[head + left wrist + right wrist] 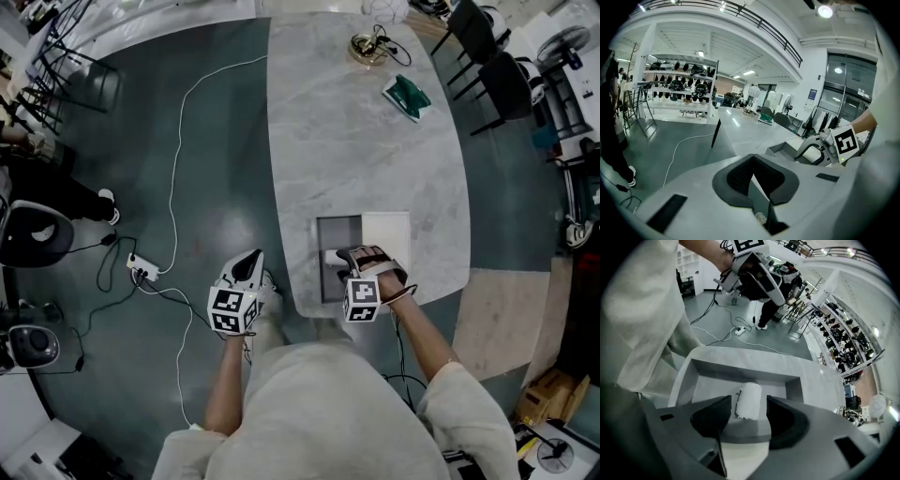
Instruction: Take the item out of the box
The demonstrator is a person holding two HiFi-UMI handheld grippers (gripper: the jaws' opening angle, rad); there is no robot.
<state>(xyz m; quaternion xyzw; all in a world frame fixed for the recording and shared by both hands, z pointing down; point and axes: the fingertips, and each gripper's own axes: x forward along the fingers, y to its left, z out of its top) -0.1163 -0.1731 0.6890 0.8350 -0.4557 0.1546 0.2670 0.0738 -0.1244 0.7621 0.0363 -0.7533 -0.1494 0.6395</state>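
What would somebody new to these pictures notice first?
Most likely the white fluffy roll lying in the open grey box at the near end of the marble table. The right gripper is poised over it, jaws apart on either side and not yet closed on it. The left gripper hangs shut and empty off the table's edge, above the floor.

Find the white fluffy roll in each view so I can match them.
Head view: white fluffy roll lies inside the grey box at the near end of the table.
Left gripper view: not visible; only the box's outer wall shows, at right.
Right gripper view: centre, on the box floor, framed by the open jaws.
Shared landmark: the grey box.
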